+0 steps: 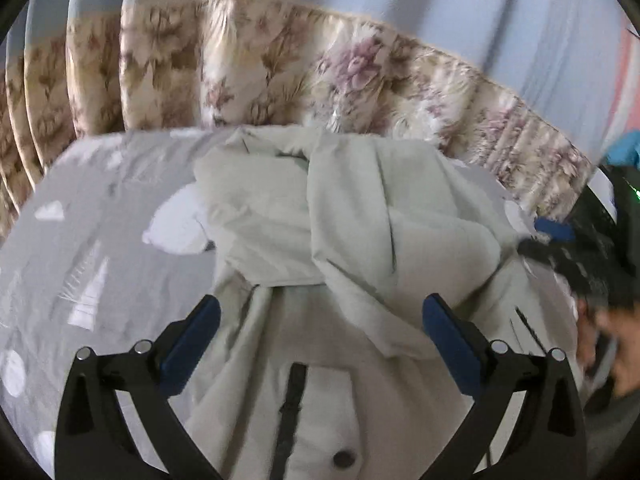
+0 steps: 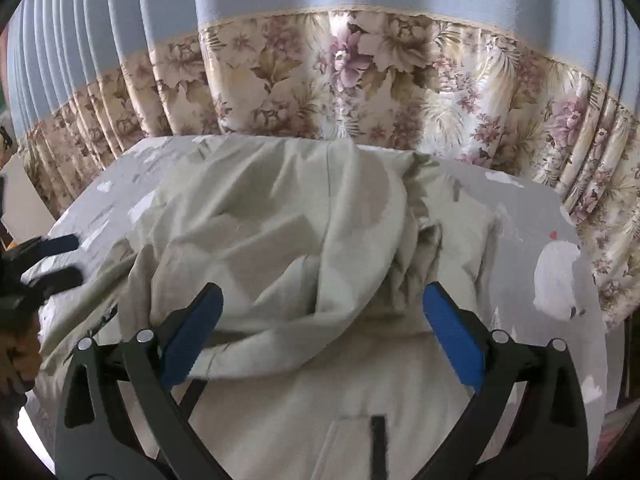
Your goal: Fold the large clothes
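A pale green jacket lies bunched on the grey patterned bedsheet, its dark button nearest. The left gripper hangs spread wide above the jacket; floral curtains hang beyond it.

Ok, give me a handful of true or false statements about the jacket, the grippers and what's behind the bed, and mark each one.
1. The pale green jacket lies on a grey bedsheet with white shapes. True.
2. The left gripper is clamped on a sleeve. False: its jaws stand wide open, holding nothing.
3. The right gripper is open above the jacket. True.
4. A plain red curtain hangs behind the bed. False: the curtain is blue above with a floral band below.
5. The jacket is neatly folded into a square. False: it lies rumpled, with cloth bunched across it.
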A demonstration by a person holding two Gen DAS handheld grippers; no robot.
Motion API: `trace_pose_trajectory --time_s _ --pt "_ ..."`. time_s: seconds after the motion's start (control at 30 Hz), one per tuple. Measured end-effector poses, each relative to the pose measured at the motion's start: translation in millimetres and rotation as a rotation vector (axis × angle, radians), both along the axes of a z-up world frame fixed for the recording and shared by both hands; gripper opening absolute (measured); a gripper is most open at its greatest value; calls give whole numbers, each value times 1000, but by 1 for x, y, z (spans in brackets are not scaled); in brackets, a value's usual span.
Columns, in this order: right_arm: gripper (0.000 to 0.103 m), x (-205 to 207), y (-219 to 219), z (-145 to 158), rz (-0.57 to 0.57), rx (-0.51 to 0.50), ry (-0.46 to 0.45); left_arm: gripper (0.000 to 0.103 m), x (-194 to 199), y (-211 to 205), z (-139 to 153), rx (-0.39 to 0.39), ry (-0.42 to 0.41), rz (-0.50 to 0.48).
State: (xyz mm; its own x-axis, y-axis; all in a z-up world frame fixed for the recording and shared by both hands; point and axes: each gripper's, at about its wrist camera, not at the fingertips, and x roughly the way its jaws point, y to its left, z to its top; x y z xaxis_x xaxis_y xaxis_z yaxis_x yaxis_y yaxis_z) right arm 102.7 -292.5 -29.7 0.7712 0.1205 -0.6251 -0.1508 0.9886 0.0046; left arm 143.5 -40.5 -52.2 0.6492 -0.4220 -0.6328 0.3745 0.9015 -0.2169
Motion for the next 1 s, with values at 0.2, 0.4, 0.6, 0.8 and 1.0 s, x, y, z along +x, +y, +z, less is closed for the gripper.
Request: trace_pose_trajectory --time_s 0.2,0.4,0.6,0.8,1.0 --pt "96 3 19 7 161 6 1 101 -2 -27 -4 18 9 -32" --pt "95 42 33 -15 206 53 113 101 -21 -62 -15 21 29 -92" --pt "8 52 35 -29 204 81 143 101 -13 -82 -32 56 73 -47" --pt "7 27 9 31 191 307 -36 101 2 -94 -35 77 46 13" --pt "7 22 -2 76 215 472 -96 101 25 -85 -19 -53 26 114"
